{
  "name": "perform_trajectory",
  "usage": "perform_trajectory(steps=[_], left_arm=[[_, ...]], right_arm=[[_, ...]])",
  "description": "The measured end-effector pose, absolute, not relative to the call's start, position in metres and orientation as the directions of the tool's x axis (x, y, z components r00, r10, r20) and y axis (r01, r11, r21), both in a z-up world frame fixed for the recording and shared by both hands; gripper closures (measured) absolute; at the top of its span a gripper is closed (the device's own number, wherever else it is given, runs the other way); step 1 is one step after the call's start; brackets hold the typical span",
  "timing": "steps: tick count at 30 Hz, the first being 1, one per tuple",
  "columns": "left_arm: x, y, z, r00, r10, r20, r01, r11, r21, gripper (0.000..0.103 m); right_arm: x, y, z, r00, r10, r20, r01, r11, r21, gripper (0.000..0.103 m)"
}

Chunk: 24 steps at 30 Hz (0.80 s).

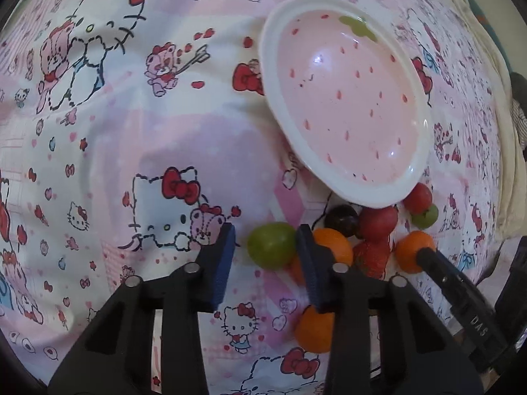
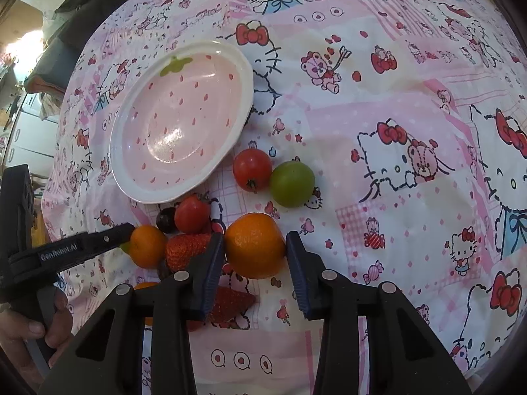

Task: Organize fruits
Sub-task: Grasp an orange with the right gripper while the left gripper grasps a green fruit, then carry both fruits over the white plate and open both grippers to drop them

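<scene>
Fruits heaped beside pink strawberry plate [image 2: 245, 75]. Right gripper [image 2: 253, 247] clamped on orange [image 2: 254, 245]. Left gripper [image 1: 265, 243] open around green tomato [image 1: 271, 245], untouched, hidden in right wrist view.

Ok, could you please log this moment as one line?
left gripper: open around round green fruit | right gripper: shut on round orange citrus fruit | pink strawberry-print plate: empty

Soft daylight, glare on plate [image 2: 178, 138], strong fisheye bending, dark vignetted corners, blown-out window upper left.
</scene>
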<state>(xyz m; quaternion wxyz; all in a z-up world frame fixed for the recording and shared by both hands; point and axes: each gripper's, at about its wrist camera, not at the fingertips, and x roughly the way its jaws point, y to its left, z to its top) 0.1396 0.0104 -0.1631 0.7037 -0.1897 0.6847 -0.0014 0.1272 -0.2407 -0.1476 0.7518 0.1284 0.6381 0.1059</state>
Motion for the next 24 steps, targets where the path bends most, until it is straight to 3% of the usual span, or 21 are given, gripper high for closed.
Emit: perform_trajectory(steps=[10,24], left_arm=[[0.131,0.018,-0.148,0.087,-0.302,-0.949,-0.267,0.911,-0.314,0.079],[0.168,0.027,-0.068,0.326,-0.198,-0.924,-0.156,0.953,-0.260,0.079]], right_arm=[[0.128,-0.244,-0.137,0.204,0.350,-0.914,0.002,0.934,0.358,0.063],[0.157,-0.236,-0.082,0.344,0.469,-0.814,-0.096,0.880,0.466,0.064]])
